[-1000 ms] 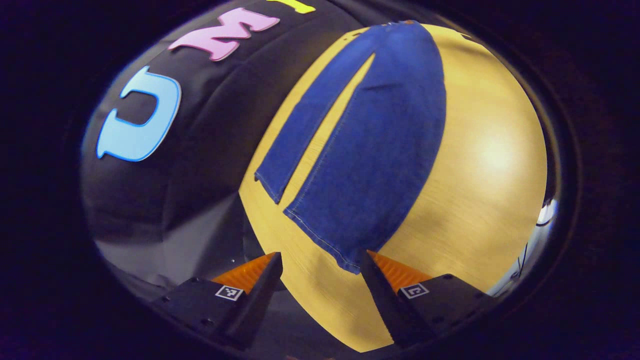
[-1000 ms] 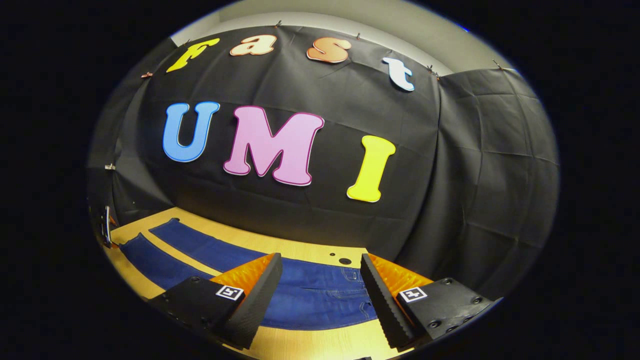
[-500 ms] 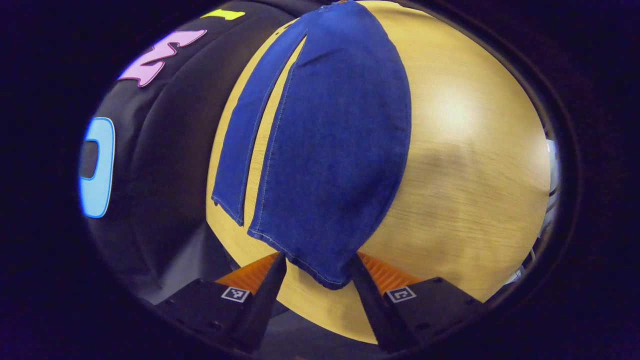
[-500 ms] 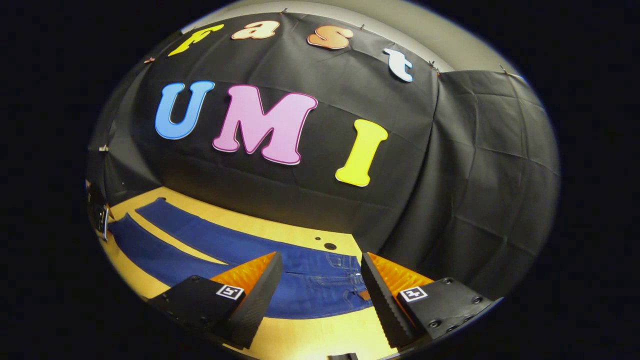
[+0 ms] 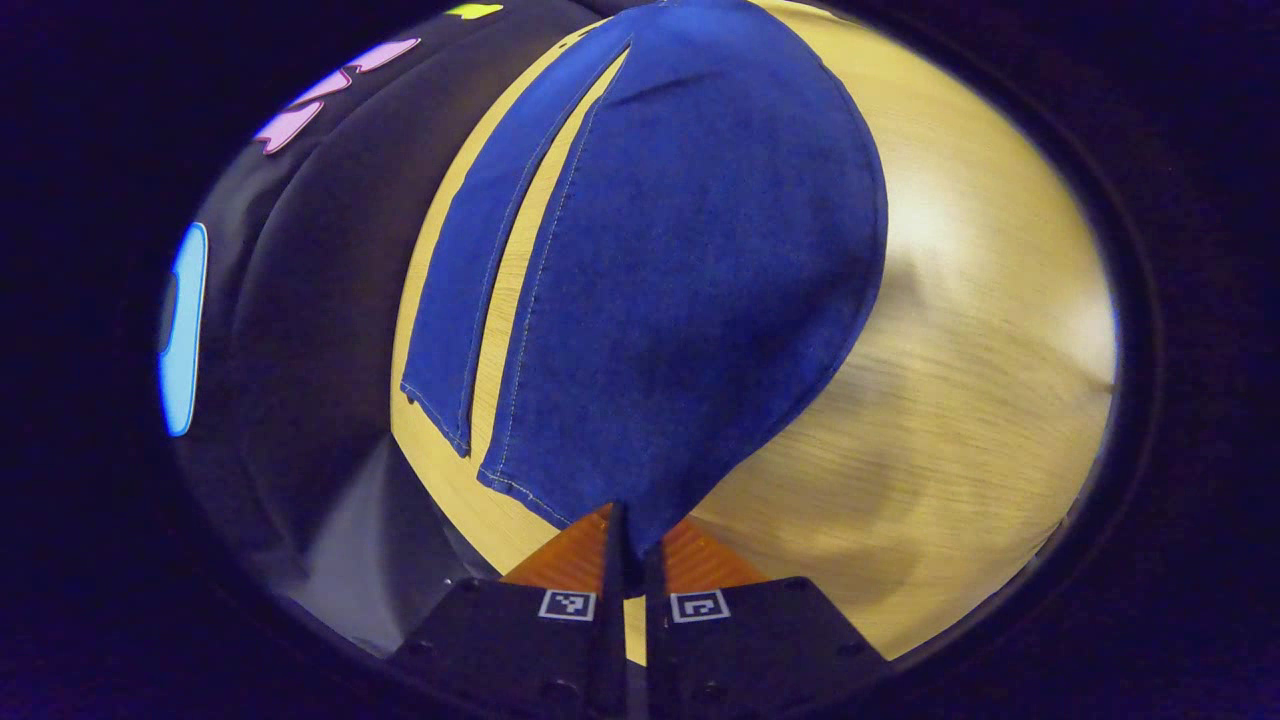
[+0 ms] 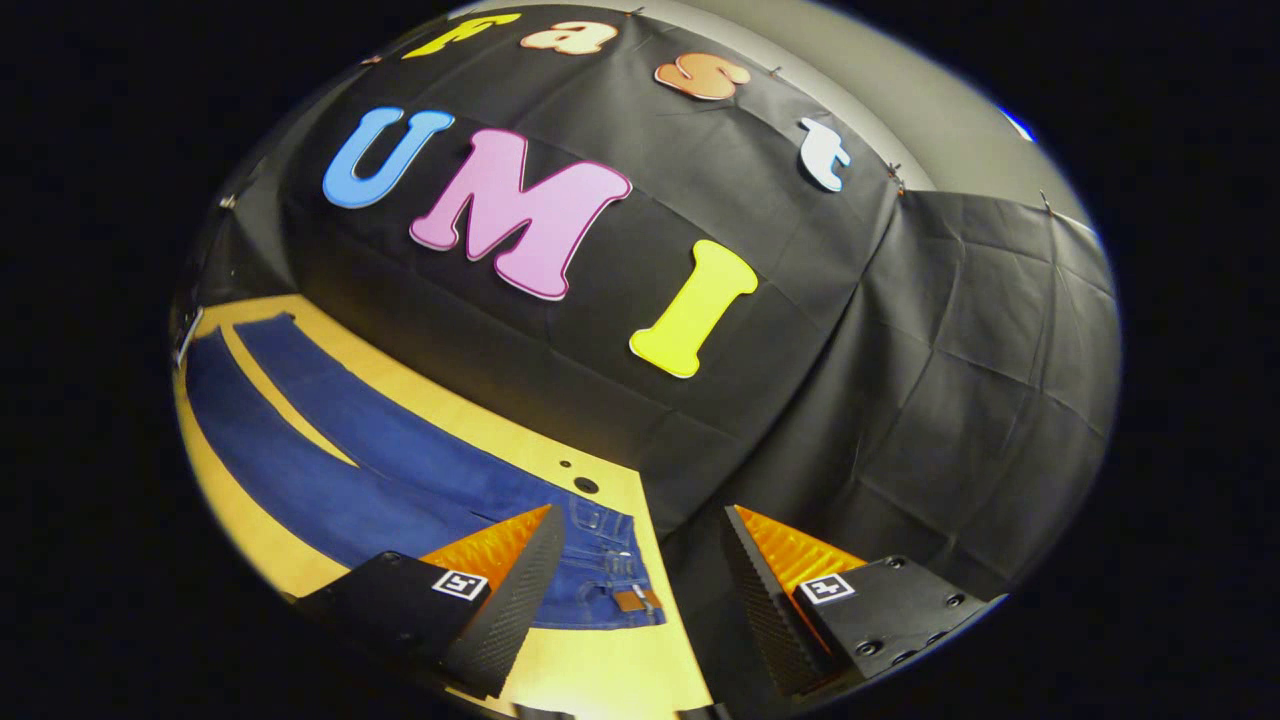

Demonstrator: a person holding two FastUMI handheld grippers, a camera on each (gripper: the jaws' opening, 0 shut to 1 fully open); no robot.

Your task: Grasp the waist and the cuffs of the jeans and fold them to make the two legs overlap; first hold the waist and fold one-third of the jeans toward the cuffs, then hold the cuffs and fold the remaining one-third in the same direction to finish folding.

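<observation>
Left hand-held gripper (image 5: 628, 540): I see its two fingers drawn together, pinching the hem corner of the nearer trouser leg.
Right hand-held gripper (image 6: 640, 560): I see its fingers spread wide, holding nothing, hovering near the waist end.
Blue denim jeans (image 5: 680, 300): they lie flat on the surface, both legs stretched side by side with a narrow gap between them; in the left gripper view the cuffs are nearest, in the right gripper view the waist with its belt loops and brown patch is nearest.
Pale wooden surface (image 5: 960, 400): it carries the jeans, bare wood on either side.
Black cloth wall (image 6: 900, 380): it stands behind the surface's far edge.
</observation>
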